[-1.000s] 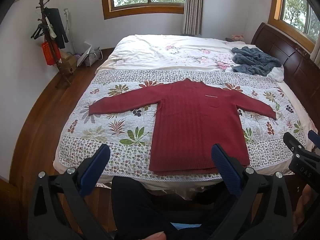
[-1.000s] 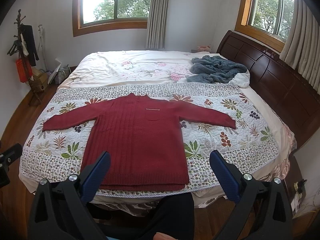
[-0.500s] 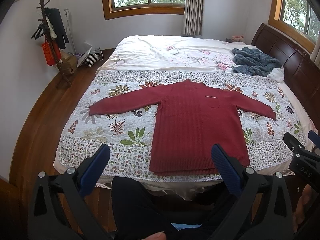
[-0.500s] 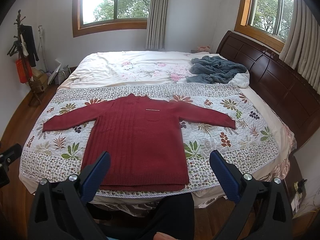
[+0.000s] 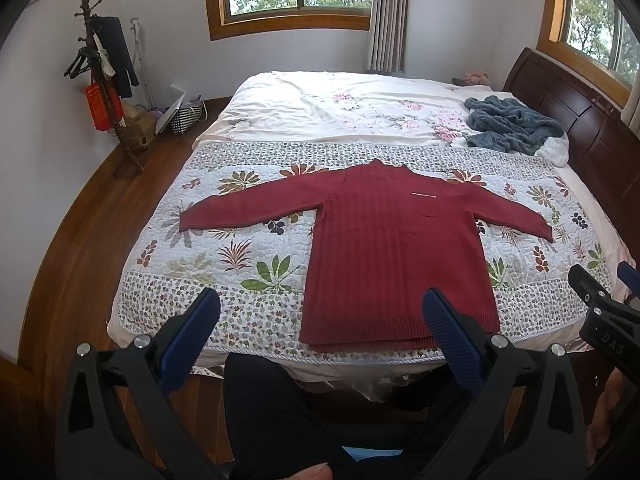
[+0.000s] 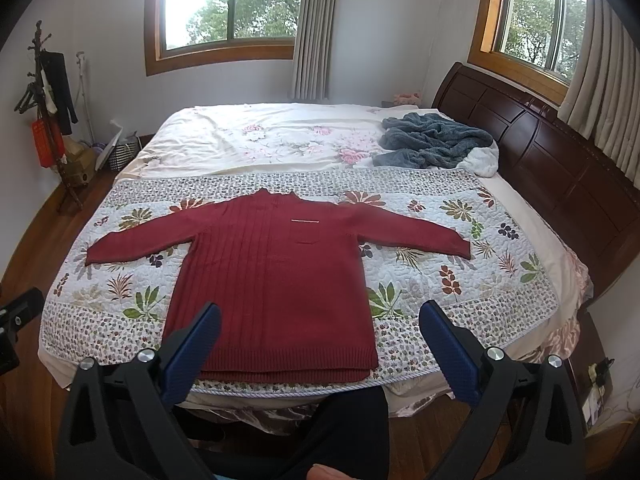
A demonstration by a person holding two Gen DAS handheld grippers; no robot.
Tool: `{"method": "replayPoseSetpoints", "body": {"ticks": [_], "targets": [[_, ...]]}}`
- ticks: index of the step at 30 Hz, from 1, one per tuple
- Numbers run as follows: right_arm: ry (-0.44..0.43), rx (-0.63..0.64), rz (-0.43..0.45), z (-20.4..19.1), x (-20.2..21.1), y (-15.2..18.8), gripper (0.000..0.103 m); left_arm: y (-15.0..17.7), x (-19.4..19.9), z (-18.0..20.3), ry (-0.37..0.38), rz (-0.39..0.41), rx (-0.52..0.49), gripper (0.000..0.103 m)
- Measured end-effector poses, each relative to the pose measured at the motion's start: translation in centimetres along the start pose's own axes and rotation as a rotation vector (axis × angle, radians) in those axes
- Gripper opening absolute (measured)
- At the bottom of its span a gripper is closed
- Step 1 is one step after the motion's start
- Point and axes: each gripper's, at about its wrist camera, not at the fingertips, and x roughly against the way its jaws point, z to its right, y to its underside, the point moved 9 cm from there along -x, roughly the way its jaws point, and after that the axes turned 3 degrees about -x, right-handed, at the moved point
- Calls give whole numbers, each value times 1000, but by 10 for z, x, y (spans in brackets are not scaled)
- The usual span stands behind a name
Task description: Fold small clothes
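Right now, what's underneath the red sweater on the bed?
The red sweater lies flat, sleeves spread, on a leaf-patterned quilt that covers the near half of the bed. The quilt shows all around it. Whatever lies beneath the sweater's body is hidden.

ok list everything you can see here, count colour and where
sweater: 1, dark red, flat on the quilt, sleeves spread
quilt: 1, white with leaf print, across the near half of the bed
sheet: 1, cream with pink flowers, far half of the bed
blanket: 1, grey-blue, bunched by the headboard
headboard: 1, dark wood, right side of the bed
coat stand: 1, dark wood, left wall, hung with a dark garment and a red bag
windows: 2, wood frames, far wall and right wall
curtains: 2, grey-beige, beside the windows
left hand-held gripper: 1, black with blue pads, open, short of the bed
right hand-held gripper: 1, same, open
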Motion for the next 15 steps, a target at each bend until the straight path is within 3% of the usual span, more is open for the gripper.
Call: {"method": "replayPoseSetpoints", "body": {"ticks": [15], "targets": [[0,5,10,-4,5,-2,99,-2,1,-3,-2,7,3,100]]}}
